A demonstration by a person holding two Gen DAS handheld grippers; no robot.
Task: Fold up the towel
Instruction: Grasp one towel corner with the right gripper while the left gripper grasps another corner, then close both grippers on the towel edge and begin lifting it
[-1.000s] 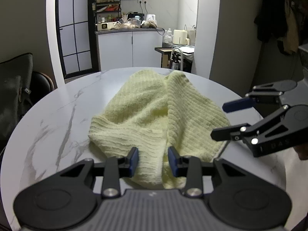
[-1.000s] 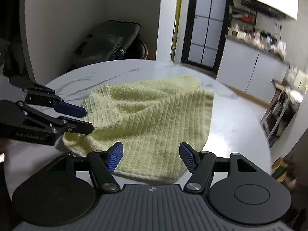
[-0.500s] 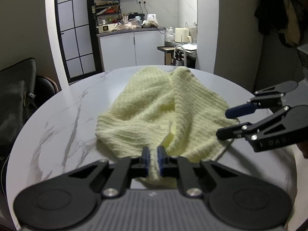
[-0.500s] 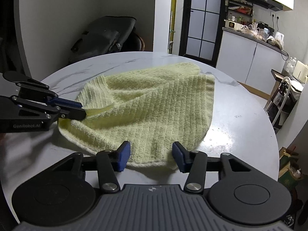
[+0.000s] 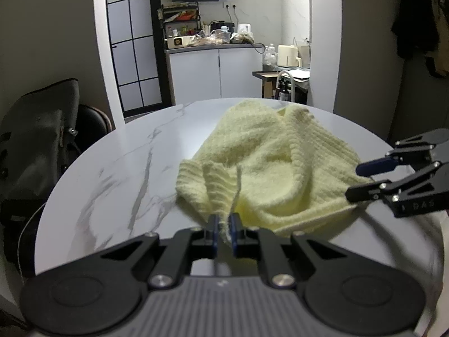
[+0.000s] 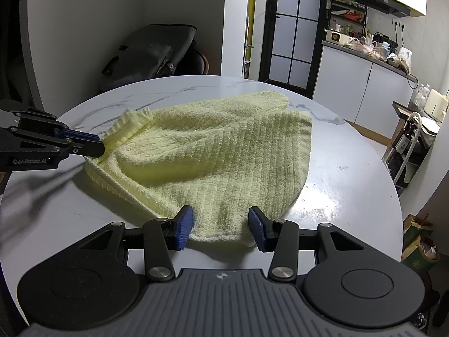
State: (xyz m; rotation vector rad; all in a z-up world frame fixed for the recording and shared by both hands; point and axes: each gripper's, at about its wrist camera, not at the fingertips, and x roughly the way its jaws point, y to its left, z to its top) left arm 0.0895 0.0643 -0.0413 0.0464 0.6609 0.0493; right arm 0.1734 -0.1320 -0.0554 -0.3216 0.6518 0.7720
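A pale yellow ribbed towel [image 5: 280, 168] [image 6: 224, 154] lies rumpled on the round white marble table [image 5: 126, 168] [image 6: 336, 168]. My left gripper [image 5: 223, 229] is shut on the towel's near left corner. The cloth rises in a small ridge just beyond its pads. From the right wrist view that gripper [image 6: 98, 147] comes in from the left and pinches the fringed corner. My right gripper [image 6: 220, 227] stands half open, low over the table. The towel's near hem lies flat between its blue pads. In the left wrist view this gripper [image 5: 362, 179] sits at the towel's right edge.
A dark bag [image 5: 36, 140] [image 6: 151, 50] rests on a chair beyond the table's far left rim. A white kitchen counter [image 5: 210, 45] with clutter stands behind. A small rack [image 6: 412, 140] is off the table's right side. Bare marble surrounds the towel.
The left jaws closed onto the towel's corner and the cloth there bunched up and rose a little. The right jaws narrowed around the near hem.
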